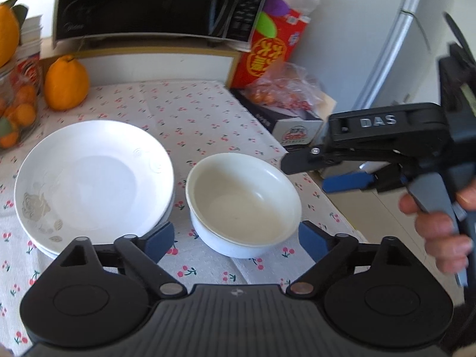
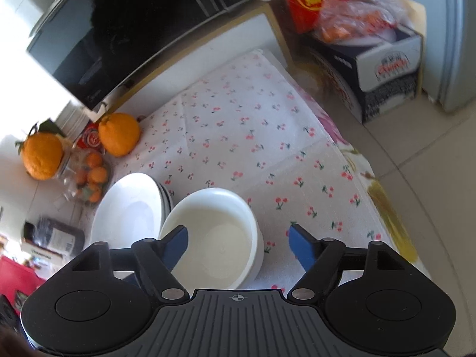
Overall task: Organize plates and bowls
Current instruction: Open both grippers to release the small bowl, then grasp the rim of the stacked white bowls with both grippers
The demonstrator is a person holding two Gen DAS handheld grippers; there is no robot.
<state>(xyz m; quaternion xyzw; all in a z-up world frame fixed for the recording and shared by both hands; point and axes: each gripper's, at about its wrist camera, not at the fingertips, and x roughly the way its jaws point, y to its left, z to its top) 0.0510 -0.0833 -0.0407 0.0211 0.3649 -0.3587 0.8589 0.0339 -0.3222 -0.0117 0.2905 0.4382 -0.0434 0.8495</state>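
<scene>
A stack of white plates [image 1: 89, 178] with a grey rose print lies on the cherry-print tablecloth [image 1: 193, 119], left of a white bowl [image 1: 244, 202]. My left gripper [image 1: 238, 242] is open and empty, its blue pads on either side of the bowl's near rim. My right gripper [image 1: 312, 172] comes in from the right, just past the bowl's right rim. In the right wrist view the right gripper [image 2: 238, 247] is open and empty above the bowl [image 2: 214, 235], with the plates [image 2: 128, 211] to its left.
A black microwave [image 1: 154, 3] stands on a raised shelf at the back. Oranges [image 1: 67, 83] and a jar of small fruit [image 1: 17, 113] sit at the back left. A red box [image 1: 270, 50], a bag of fruit [image 1: 282, 89] and a carton [image 1: 297, 128] stand off the table's right edge.
</scene>
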